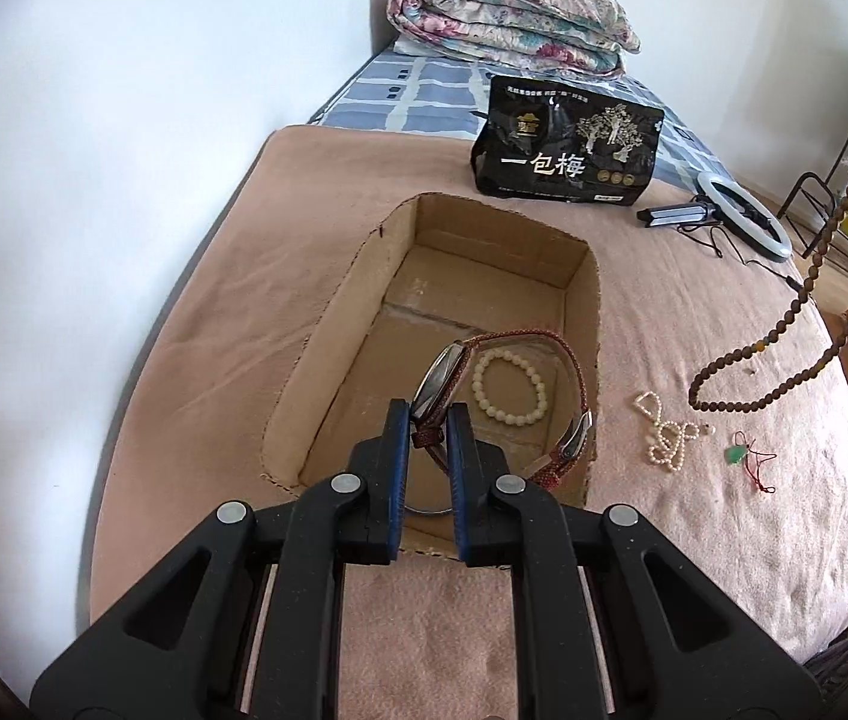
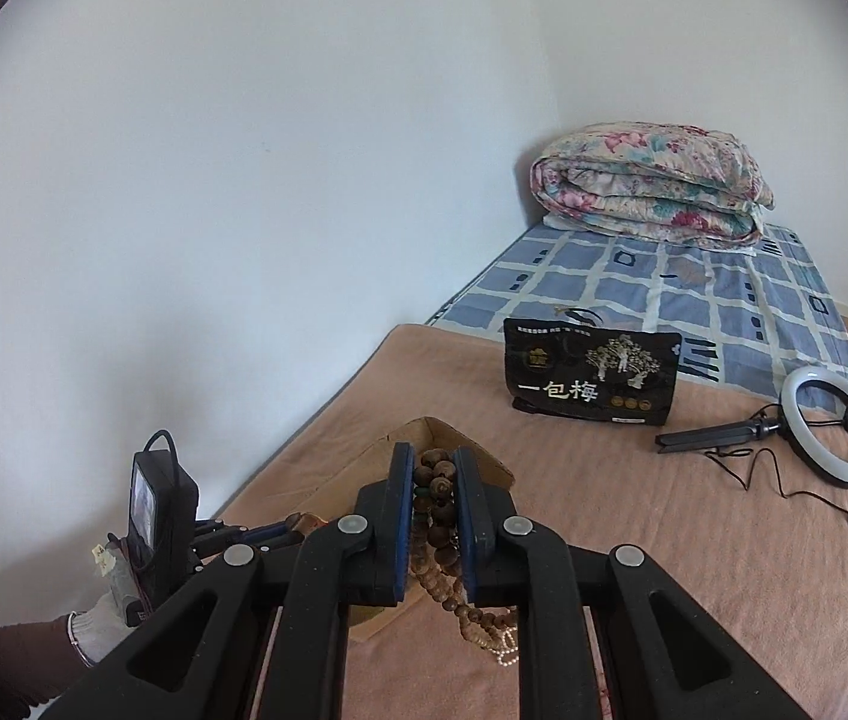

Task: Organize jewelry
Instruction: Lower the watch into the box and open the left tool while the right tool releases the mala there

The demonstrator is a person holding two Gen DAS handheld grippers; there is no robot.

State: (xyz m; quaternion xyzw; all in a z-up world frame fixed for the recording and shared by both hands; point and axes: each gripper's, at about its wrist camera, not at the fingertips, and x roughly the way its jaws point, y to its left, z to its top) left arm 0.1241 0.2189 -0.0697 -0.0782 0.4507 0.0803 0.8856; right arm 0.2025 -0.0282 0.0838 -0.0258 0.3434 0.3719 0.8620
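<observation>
while the left gripper (image 1: 429,420) hangs over the open cardboard box (image 1: 328,324) on the tan blanket (image 1: 694,312), its jaws are clamped on a red-strapped watch (image 1: 439,381), with a cream bead bracelet (image 1: 508,384) lying on the box floor and a pearl strand (image 1: 667,429) and a green pendant (image 1: 739,453) out on the blanket to the right. from the right wrist, the right gripper (image 2: 431,480) is pinched tight on a long brown bead necklace (image 2: 439,489) that drapes down between its fingers above the blanket, the box just beyond, and a gloved hand (image 2: 101,630) shows at the lower left.

The bed (image 1: 232,312) carries a cardboard box (image 1: 328,324) at centre, a black snack bag (image 1: 568,144) at twelve o'clock, a ring light (image 1: 748,216) at two, and a pearl strand (image 1: 667,429) at three.
</observation>
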